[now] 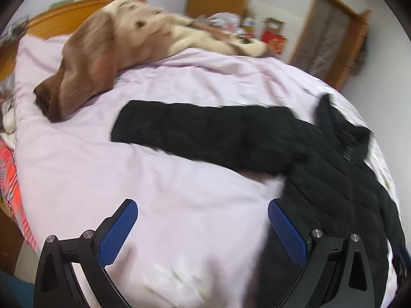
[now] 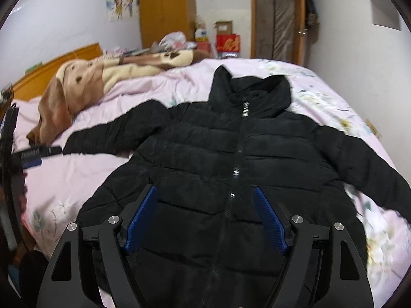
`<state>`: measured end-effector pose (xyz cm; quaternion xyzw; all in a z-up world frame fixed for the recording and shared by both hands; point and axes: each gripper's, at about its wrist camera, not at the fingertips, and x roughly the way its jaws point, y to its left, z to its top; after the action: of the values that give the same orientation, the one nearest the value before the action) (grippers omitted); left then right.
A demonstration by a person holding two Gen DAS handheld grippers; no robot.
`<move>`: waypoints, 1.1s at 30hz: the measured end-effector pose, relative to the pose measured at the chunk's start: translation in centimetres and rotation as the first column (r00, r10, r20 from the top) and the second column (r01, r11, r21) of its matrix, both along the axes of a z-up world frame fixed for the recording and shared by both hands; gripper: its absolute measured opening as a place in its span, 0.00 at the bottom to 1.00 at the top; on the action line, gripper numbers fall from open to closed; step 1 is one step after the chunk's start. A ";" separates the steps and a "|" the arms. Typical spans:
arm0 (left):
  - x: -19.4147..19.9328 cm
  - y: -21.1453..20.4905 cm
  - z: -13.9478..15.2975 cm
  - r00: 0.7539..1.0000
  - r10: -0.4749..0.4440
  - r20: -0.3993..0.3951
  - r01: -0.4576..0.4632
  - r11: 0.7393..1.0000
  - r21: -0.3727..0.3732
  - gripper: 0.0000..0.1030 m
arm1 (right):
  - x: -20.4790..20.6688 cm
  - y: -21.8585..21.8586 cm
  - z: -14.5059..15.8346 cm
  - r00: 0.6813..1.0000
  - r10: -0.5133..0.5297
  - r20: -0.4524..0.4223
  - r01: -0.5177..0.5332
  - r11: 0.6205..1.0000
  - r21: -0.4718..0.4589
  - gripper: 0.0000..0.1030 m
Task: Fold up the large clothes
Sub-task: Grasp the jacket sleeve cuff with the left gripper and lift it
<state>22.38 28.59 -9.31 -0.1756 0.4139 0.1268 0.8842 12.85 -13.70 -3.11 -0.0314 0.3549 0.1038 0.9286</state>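
On pink bedspread point(image 2: 84, 169): one black jacket point(image 2: 231, 154) (zipped)

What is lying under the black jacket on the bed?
The black jacket lies spread on a pink floral bedcover, which shows all around it. Whatever lies beneath its body is covered and cannot be seen.

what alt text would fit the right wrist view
A black puffer jacket lies zipped, front up, sleeves spread, on a bed with a pink cover. The open right gripper hovers over its lower front, holding nothing. A brown and cream blanket lies near the headboard.
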 end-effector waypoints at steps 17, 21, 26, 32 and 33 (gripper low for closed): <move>10.4 15.6 -11.4 0.917 0.389 -0.085 -0.397 0.875 -0.278 0.99 | 7.8 7.1 -4.5 0.990 0.113 -0.089 -0.118 0.991 -0.056 0.75; 11.3 15.8 -12.8 0.904 0.410 -0.117 -0.426 0.857 -0.289 0.99 | 8.6 8.0 -5.1 0.987 0.132 -0.094 -0.138 0.988 -0.065 0.75; 12.2 15.9 -13.5 0.891 0.426 -0.155 -0.453 0.836 -0.308 0.99 | 9.5 8.9 -5.9 0.984 0.145 -0.107 -0.153 0.986 -0.066 0.75; 13.1 15.8 -13.5 0.870 0.457 -0.186 -0.493 0.808 -0.322 0.97 | 10.1 9.5 -6.3 0.984 0.140 -0.112 -0.150 0.985 -0.088 0.75; 13.0 15.7 -13.2 0.869 0.463 -0.174 -0.495 0.807 -0.322 0.83 | 10.1 9.5 -6.3 0.983 0.140 -0.114 -0.151 0.985 -0.088 0.75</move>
<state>35.38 44.34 -22.52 -0.4259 0.4101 0.2761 0.7578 22.97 -4.24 -9.39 -0.0962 0.4058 0.1559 0.8954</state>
